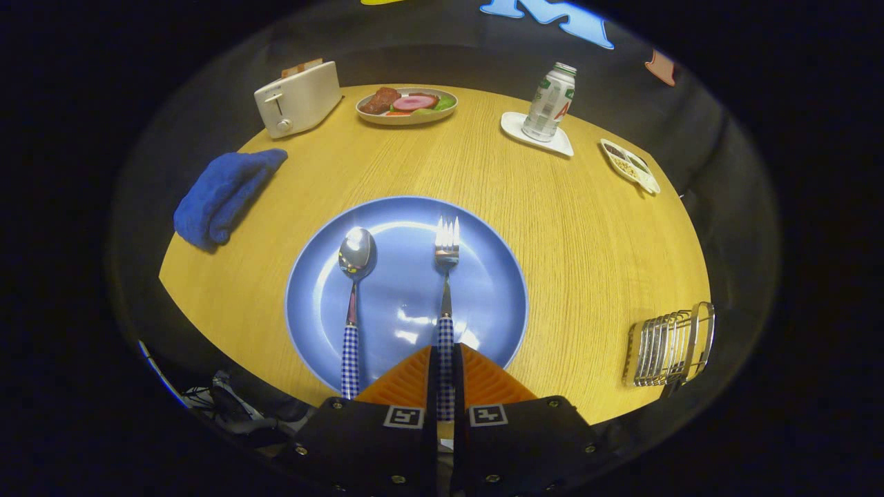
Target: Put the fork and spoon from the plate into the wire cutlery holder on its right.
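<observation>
Wooden table (552,228): gripper (445,359) clamped on fork (446,276) handle.

Bare table (573,228) between plate (331,297) and holder (666,348).

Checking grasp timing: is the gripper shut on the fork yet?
Shut on the fork: both fingers of the gripper press its checked handle, which still lies on the plate.

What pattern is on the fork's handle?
Blue and white checks on the fork, in the gripper view.
</observation>
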